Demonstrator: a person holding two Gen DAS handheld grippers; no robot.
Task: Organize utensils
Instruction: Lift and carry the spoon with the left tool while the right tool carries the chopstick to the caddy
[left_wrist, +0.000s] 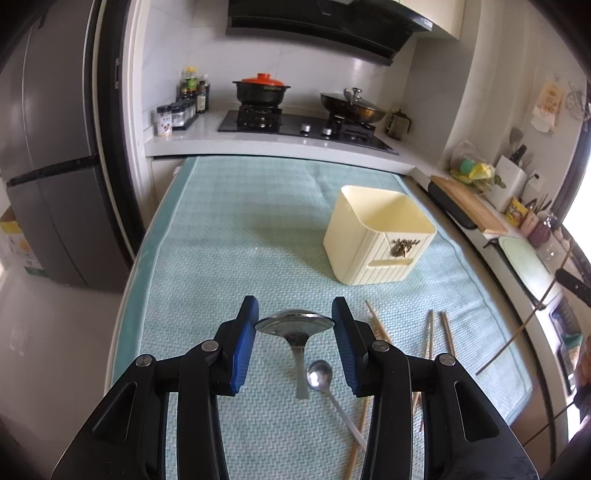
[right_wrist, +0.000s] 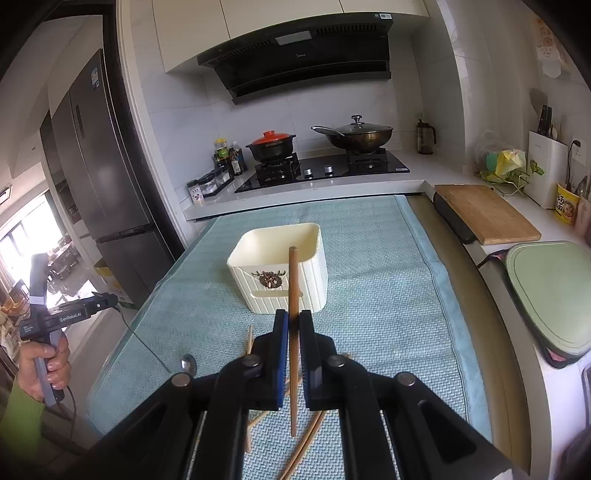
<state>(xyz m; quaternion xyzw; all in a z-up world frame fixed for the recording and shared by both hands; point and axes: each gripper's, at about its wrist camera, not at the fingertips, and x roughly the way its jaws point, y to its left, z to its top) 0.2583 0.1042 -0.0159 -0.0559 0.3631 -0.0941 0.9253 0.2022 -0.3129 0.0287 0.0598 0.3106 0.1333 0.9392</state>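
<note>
1. While both tongs hang above the counter, the left tongs (left_wrist: 294, 325) clamp a steel spoon (left_wrist: 295, 325) by the edges of its bowl, handle drooping toward six o'clock.
2. The right tongs (right_wrist: 293, 328) are clenched on a single wooden chopstick (right_wrist: 293, 295), which points to twelve o'clock across the front of the cream utensil holder (right_wrist: 280, 266).
3. From the left tongs the holder's open mouth lies at about one o'clock, standing on the teal mat (left_wrist: 221, 240).
4. To do this well, I judge each piece should be carried over the rim, tipped upright, then let go only once its low end is inside; the edge grip on the spoon looks slippery.
5. A second spoon (left_wrist: 320, 376) and loose chopsticks (left_wrist: 439, 332) lie around five o'clock, still to be gathered.
</note>
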